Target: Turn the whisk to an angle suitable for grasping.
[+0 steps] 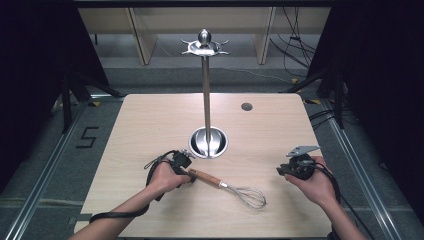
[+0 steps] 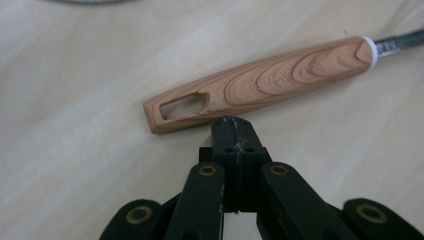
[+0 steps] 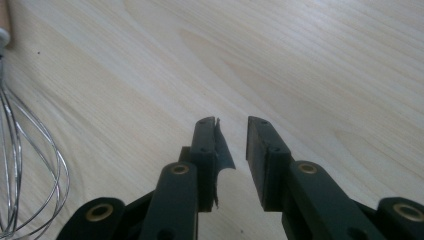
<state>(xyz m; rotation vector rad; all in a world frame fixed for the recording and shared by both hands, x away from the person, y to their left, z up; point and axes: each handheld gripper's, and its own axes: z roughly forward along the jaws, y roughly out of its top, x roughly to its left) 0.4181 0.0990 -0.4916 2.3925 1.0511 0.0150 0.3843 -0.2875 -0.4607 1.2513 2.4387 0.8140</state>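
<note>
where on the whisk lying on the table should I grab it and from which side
Take the whisk by its wooden handle, near the middle, coming from above with the jaws across its width. It lies flat, and the handle is solid and narrow, unlike the springy wire loops. The shut left claw must open first.

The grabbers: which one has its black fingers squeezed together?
The left gripper, beside the whisk's wooden handle, is squeezed shut; the right gripper shows a gap.
</note>
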